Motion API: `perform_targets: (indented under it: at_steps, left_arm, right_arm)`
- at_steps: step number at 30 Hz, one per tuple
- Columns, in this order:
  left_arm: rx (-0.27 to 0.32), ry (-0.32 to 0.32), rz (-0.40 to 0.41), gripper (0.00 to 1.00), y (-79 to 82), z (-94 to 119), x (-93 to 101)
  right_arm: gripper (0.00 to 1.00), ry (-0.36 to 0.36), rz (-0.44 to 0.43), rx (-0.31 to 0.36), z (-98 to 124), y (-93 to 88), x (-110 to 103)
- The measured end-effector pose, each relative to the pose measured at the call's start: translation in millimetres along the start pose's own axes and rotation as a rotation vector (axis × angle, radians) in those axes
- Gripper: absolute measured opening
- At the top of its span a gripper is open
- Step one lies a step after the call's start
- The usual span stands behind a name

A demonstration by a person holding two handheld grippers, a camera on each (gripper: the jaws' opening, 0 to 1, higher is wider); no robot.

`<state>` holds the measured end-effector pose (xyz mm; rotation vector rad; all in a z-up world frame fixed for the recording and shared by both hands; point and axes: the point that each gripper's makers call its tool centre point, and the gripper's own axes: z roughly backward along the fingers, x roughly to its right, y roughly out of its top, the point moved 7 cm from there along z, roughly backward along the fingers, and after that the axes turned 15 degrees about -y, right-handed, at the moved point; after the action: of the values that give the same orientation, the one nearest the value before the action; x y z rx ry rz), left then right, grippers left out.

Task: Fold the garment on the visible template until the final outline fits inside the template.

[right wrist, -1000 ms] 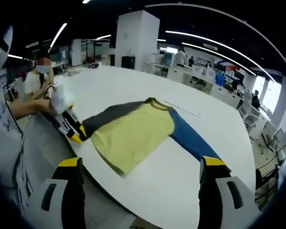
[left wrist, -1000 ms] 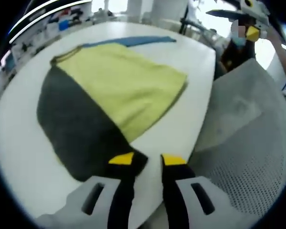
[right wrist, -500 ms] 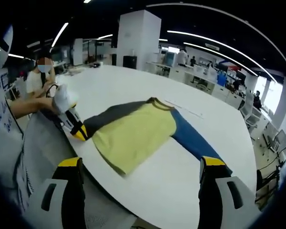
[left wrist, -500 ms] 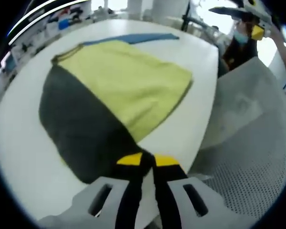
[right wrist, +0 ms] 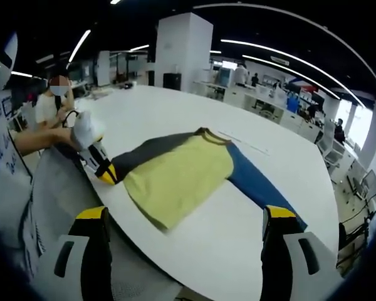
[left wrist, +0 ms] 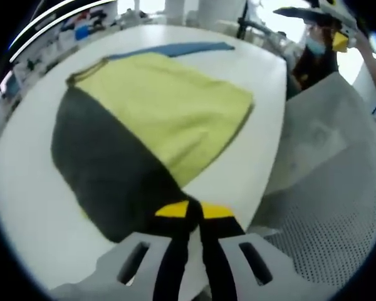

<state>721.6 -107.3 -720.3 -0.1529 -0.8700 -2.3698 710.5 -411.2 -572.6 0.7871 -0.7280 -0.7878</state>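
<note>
Left gripper view: the left gripper (left wrist: 193,210) has its yellow-tipped black jaws pressed together on the near end of the dark grey sleeve (left wrist: 106,169) of a yellow-bodied garment with one grey and one blue sleeve (left wrist: 166,106). The garment lies flat on the round white table (left wrist: 25,188), close to the table's near edge. Its long axis runs sleeve to sleeve, from the jaws away toward the blue sleeve (left wrist: 175,50) at the far side. The collar points to the left of this view. The cloth between the jaw tips is hidden by the jaws themselves. The other gripper appears blurred at the upper right.

Right gripper view: the right gripper (right wrist: 185,216) is held above the table with its jaws spread wide and nothing between them. The garment (right wrist: 175,175) lies ahead, its long axis running across the view, grey sleeve left, blue sleeve right. The blue sleeve's end is cut off behind the right jaw. The left gripper (right wrist: 106,172) is clamped at the grey sleeve's tip, held in a person's hand (right wrist: 81,128). A thin line on the table beyond the collar is possibly a template edge; it is too faint to confirm.
</note>
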Motion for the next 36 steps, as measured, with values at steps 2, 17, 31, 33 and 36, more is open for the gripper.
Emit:
perform_targets:
  at_steps: [2,17,31,33,36]
  left_arm:
    - [0.002,0.002,0.007,0.01,0.0,0.0,-0.4]
    - [0.024,0.018,0.091,0.0,0.9,-0.8,-0.4]
    - [0.081,0.027,0.095,0.0,9.2,7.8,0.6]
    - [0.095,0.028,0.096,0.0,10.4,11.2,1.4]
    - [0.111,0.035,0.098,0.0,9.8,16.3,2.8]
  right_arm:
    - [1.0,0.005,-0.007,0.001,0.3,0.3,0.0]
    - [1.0,0.011,-0.001,0.009,1.1,1.7,-3.6]
    - [1.0,0.001,-0.025,0.01,6.3,-0.9,-6.0]
    - [1.0,0.004,-0.022,0.005,6.1,-2.0,-7.4]
    - [1.0,0.007,-0.012,-0.001,5.7,-2.9,-9.6]
